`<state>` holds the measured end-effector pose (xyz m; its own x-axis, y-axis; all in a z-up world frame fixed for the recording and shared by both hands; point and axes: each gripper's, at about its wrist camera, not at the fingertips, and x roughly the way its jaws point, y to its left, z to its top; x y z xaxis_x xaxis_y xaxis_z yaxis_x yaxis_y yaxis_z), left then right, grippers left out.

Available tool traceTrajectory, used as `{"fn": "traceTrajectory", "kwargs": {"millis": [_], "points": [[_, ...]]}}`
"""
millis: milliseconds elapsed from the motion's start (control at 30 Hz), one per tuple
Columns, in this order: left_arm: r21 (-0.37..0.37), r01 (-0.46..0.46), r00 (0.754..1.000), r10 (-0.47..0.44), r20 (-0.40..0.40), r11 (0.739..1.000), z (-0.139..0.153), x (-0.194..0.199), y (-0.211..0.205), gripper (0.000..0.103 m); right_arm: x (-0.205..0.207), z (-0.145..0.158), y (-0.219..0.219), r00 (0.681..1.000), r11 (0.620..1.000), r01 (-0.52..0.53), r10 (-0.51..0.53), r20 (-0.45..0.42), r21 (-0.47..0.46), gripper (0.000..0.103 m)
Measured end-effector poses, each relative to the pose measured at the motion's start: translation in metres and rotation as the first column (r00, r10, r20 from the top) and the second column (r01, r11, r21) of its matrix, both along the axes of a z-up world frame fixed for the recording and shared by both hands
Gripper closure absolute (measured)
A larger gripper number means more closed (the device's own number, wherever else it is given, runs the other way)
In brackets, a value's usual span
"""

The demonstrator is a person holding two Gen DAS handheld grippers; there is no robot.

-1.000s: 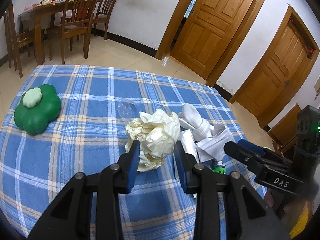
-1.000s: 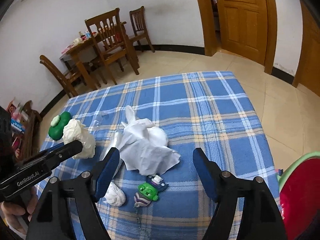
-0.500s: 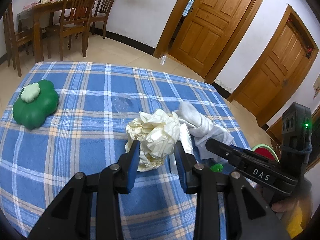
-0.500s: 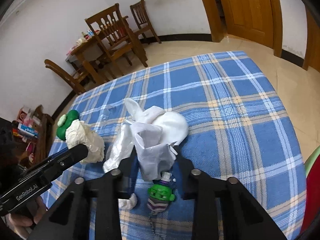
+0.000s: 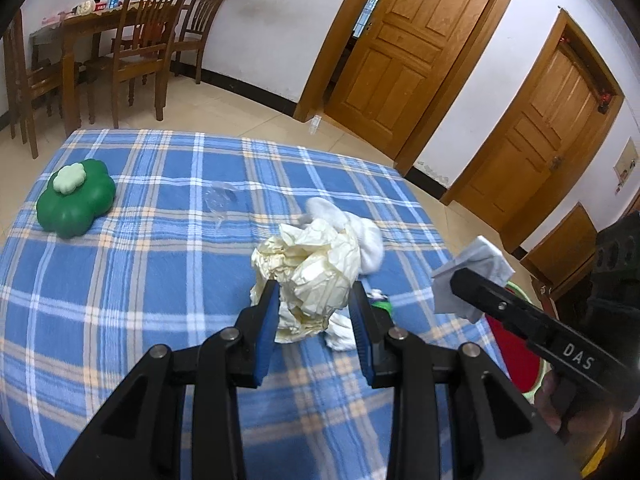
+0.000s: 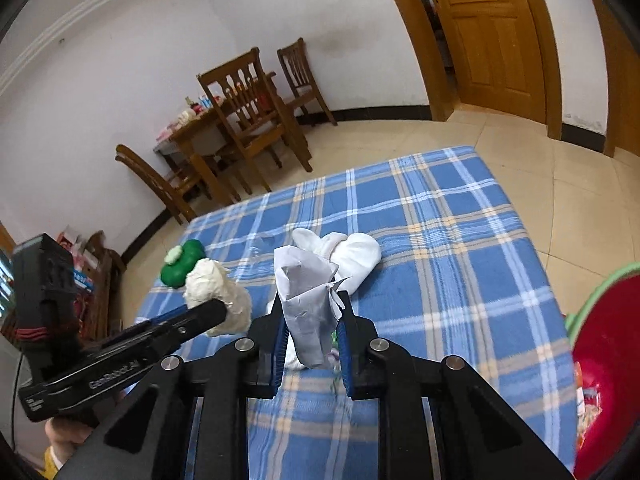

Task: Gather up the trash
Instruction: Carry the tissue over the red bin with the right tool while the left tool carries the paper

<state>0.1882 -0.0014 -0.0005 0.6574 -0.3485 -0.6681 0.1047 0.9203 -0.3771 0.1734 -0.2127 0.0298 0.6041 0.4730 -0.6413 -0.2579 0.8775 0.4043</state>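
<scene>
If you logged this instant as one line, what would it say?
left gripper: shut on cream paper wad | right gripper: jaws just closed, shut on white paper | sock: on table | red bin: right

Blue plaid tablecloth (image 5: 120,280) bears a green flower-shaped box (image 5: 76,200) and white sock (image 6: 352,250)

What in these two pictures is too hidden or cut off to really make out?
- Red bin: right wrist view, cut off by the picture's edge; its contents barely show.
- Small green toy: left wrist view, mostly behind the left gripper and its cream paper wad.
- Clear plastic scrap: left wrist view, see-through, shape unclear.
- Things on the far wooden table: right wrist view, too small.
</scene>
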Motion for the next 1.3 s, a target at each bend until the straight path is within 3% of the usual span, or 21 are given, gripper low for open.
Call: {"fn": "traceTrajectory", "kwargs": {"millis": [567, 1300], "points": [[0.001, 0.093, 0.995, -0.093, 0.039, 0.996, 0.028, -0.050, -0.043, 0.069, -0.085, 0.041, -0.064, 0.987, 0.990, 0.141, -0.142, 0.074, 0.028, 0.081], [-0.001, 0.199, 0.980, -0.199, 0.030, 0.980, 0.040, -0.073, -0.100, 0.069, -0.139, 0.041, -0.143, 0.945, 0.947, 0.315, -0.320, 0.069, 0.069, 0.080]]}}
